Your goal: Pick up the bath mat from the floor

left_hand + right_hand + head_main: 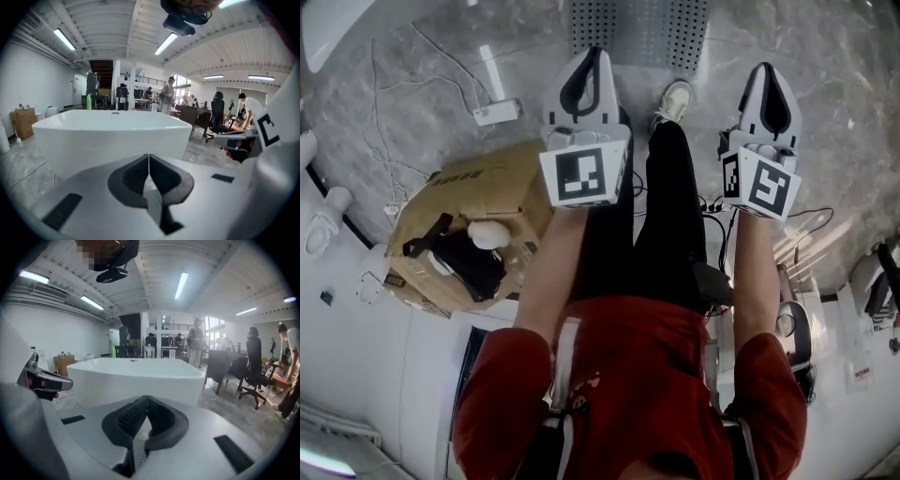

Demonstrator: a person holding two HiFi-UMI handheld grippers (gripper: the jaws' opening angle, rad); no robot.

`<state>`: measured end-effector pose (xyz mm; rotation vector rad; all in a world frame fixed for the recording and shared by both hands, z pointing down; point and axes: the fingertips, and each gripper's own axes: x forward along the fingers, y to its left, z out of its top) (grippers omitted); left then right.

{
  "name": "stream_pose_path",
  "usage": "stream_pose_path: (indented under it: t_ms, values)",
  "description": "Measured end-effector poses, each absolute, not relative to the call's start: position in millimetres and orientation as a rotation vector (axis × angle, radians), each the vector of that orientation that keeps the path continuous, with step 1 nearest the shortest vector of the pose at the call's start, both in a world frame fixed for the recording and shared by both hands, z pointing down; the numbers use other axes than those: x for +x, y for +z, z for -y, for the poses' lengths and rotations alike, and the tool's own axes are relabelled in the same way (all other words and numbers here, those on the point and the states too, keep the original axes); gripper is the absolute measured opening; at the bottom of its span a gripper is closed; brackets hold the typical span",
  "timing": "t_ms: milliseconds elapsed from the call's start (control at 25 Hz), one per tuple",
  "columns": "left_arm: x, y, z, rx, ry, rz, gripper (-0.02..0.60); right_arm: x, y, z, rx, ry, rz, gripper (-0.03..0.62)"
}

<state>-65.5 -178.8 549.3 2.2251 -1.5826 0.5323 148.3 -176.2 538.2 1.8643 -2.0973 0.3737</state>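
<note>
left gripper (149,158), right gripper (146,399) closed — bath mat (637,28) ahead

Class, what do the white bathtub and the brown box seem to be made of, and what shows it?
White bathtub: probably glossy acrylic or ceramic; smooth, seamless, faintly reflective walls. Brown box: matte cardboard, apparently; folded open flaps and printed lettering.

- a grey marbled floor (441,66) is seen under everything in the head view.
- a perforated grey bath mat (639,28) is laid flat on it at the top edge.
- a pale shoe (675,98) is planted just below the mat.
- a white power strip (497,112) is left on the stone to the left.
- an open cardboard box (487,192) is set near the strip.
- a white bathtub (112,136) is stood on the floor in the gripper views, with an office chair (216,115) well apart at the right.
</note>
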Motion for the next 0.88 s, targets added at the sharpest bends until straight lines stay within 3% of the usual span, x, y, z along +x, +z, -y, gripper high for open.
stream_pose_path:
  t_ms: [880]
  values:
    - [-117.5, 829.2, 160.4, 1.988, 0.855, 1.442, 0.017, 103.3, 825.6, 174.4, 1.63, 0.672, 2.014, 0.012]
